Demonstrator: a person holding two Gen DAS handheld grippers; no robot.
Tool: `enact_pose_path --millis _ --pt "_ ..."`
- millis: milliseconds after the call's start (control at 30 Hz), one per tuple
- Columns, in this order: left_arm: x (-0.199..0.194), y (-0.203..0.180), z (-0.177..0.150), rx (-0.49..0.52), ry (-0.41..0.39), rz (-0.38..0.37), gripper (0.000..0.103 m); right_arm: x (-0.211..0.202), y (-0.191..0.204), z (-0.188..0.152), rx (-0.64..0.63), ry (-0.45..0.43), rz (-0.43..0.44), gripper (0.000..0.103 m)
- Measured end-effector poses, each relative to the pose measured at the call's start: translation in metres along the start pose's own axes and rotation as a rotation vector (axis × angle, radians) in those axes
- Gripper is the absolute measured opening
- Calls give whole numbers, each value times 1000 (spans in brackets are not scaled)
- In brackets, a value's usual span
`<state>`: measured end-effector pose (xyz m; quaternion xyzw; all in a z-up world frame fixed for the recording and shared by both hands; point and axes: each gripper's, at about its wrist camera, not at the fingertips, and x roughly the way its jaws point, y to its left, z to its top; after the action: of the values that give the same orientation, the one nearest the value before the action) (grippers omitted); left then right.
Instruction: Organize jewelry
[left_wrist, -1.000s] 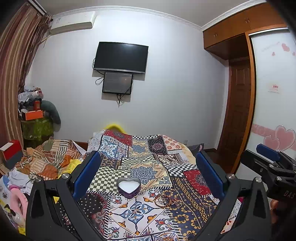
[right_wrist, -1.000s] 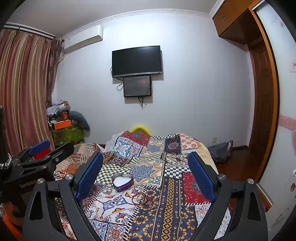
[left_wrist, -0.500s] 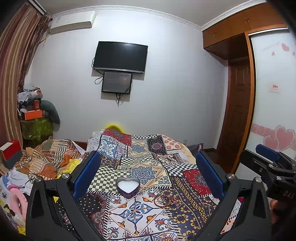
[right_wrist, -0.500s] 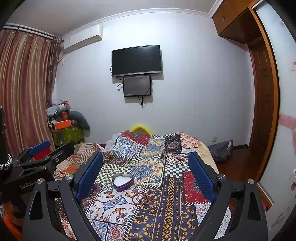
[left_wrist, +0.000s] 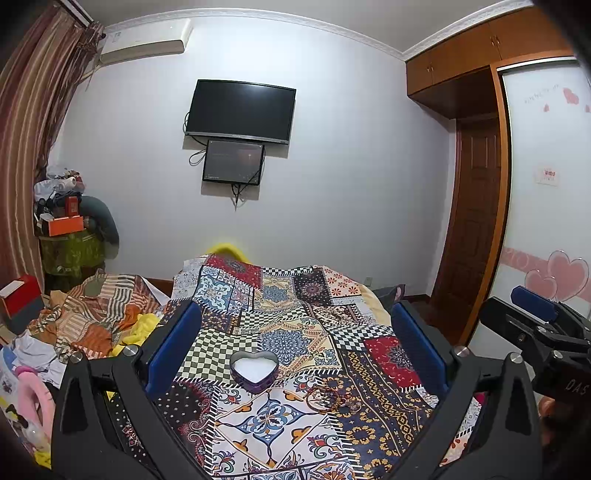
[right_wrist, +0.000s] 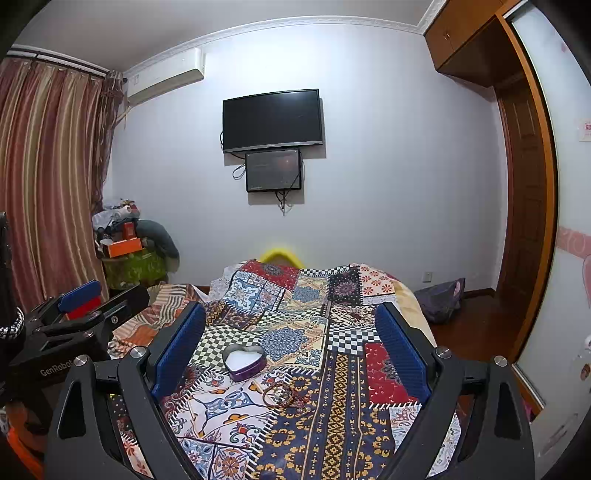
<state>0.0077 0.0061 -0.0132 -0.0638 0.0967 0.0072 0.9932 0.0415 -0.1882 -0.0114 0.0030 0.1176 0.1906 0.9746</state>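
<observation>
A purple heart-shaped tin (left_wrist: 254, 370) with a white lining sits open on the patterned bedspread (left_wrist: 295, 325); it also shows in the right wrist view (right_wrist: 243, 362). A small tangle of bracelets (left_wrist: 327, 397) lies just right of and nearer than the tin, seen too in the right wrist view (right_wrist: 283, 394). My left gripper (left_wrist: 295, 347) is open and empty, held above the bed short of the tin. My right gripper (right_wrist: 290, 345) is open and empty, beside the left one, which shows at the left edge (right_wrist: 85, 317).
A heap of striped clothes (left_wrist: 92, 317) lies left of the bed. A cluttered stand (left_wrist: 66, 243) is in the far left corner. A TV (left_wrist: 240, 110) hangs on the far wall. A wooden door (left_wrist: 469, 221) and wardrobe are on the right.
Both grippers have barely moved; the view drifts very slightly. The tin and bracelets lie where they were.
</observation>
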Motion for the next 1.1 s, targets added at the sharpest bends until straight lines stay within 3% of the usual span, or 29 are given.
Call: enact_pose_path --millis 733,1100 --pt "2 3 -3 -6 5 -2 103 4 0 -4 -2 13 -2 91" --pt "25 9 -10 -8 51 14 103 23 -7 -10 8 65 -13 91"
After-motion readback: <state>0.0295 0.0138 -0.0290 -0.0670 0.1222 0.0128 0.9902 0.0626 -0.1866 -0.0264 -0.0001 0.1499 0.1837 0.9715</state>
